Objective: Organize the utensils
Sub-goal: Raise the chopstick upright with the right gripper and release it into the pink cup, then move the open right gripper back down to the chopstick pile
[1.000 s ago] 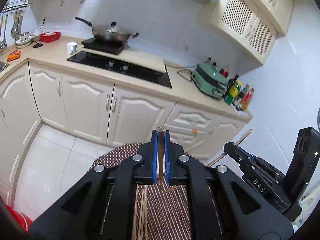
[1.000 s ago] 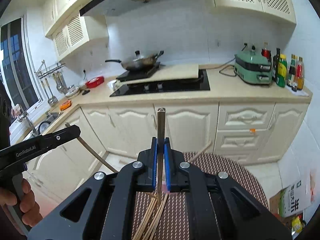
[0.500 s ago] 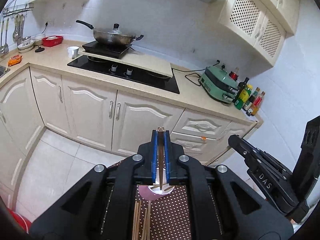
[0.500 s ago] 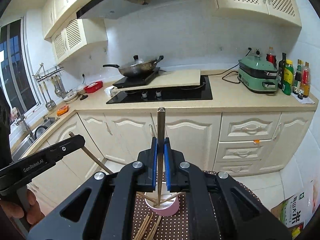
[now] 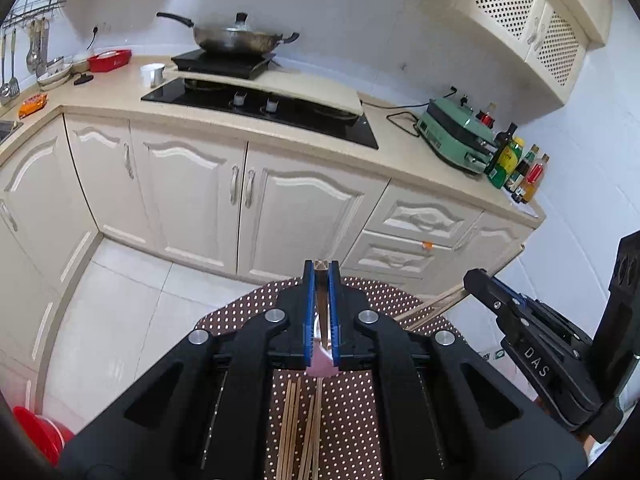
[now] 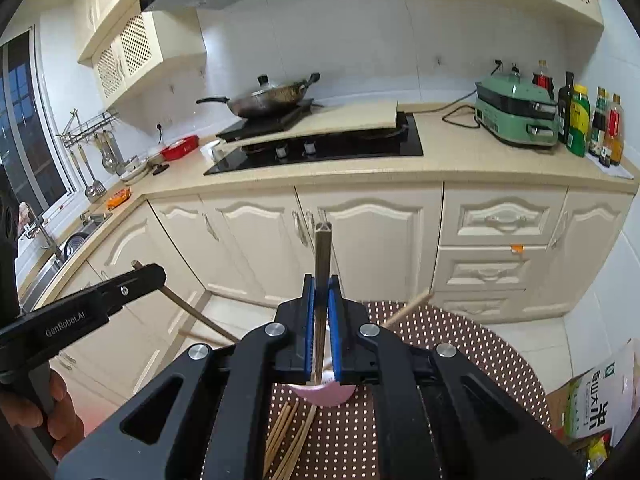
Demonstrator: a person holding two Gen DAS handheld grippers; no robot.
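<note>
Clamping a single chopstick each, both grippers hang over the brown dotted table [image 5: 360, 408] with the pink cup [image 6: 324, 394] as their common mark. The left gripper [image 5: 321, 280] has its blue pads pressed tight on a chopstick [image 5: 321, 304] whose lower end points down toward the cup, a sliver of which shows pink just under the jaws in the left wrist view. The right gripper [image 6: 321, 292] is likewise clenched on its own chopstick [image 6: 322, 264], which stands up past the fingertips and runs down to the cup's rim; whether either tip is inside the cup cannot be told. Loose chopsticks [image 6: 288, 440] lie flat on the table just on the near side of the cup. A person's hand [image 6: 56, 412] grips the left gripper's handle, left of the cup.
</note>
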